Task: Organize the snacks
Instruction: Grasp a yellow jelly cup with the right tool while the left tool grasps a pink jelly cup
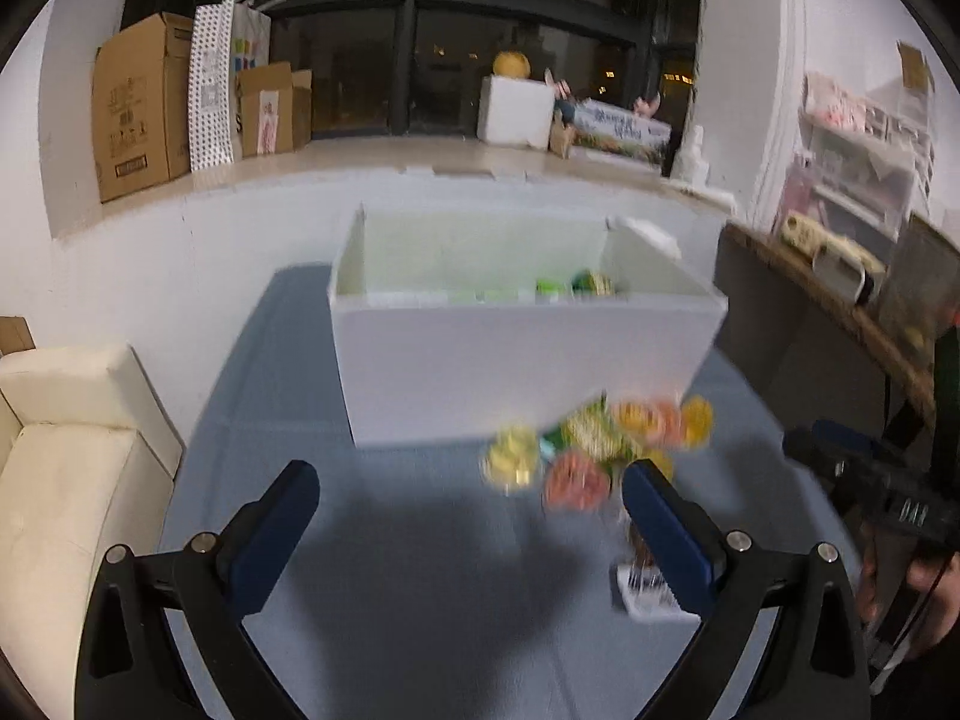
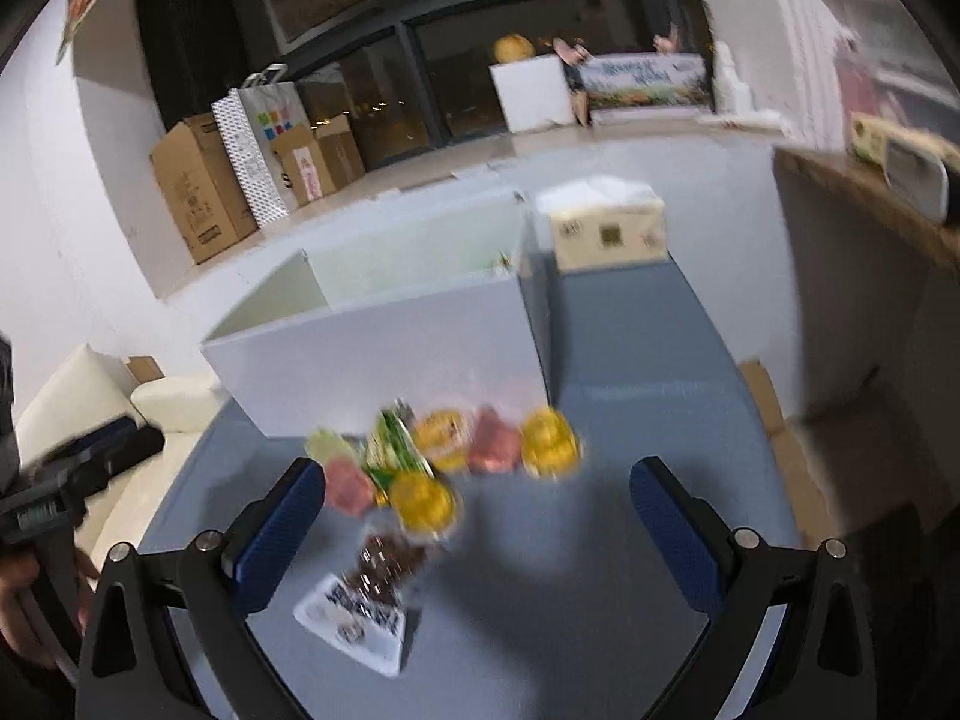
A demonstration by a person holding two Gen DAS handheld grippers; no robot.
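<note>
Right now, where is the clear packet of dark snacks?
The clear packet lies on the blue table, nearest the cameras, just before the colourful snack pile fronting the white box.

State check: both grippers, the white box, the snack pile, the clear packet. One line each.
left gripper: jaws open, empty, above the table
right gripper: jaws open, empty, above the snack pile
white box: open top, upright, a few snacks inside
snack pile: loose on the blue table, in front of the box
clear packet: flat on the table, ungripped

Blurred yellow, pink and green snack packets (image 2: 444, 456) lie clustered on the blue tabletop before the open white box (image 2: 384, 348)
</note>
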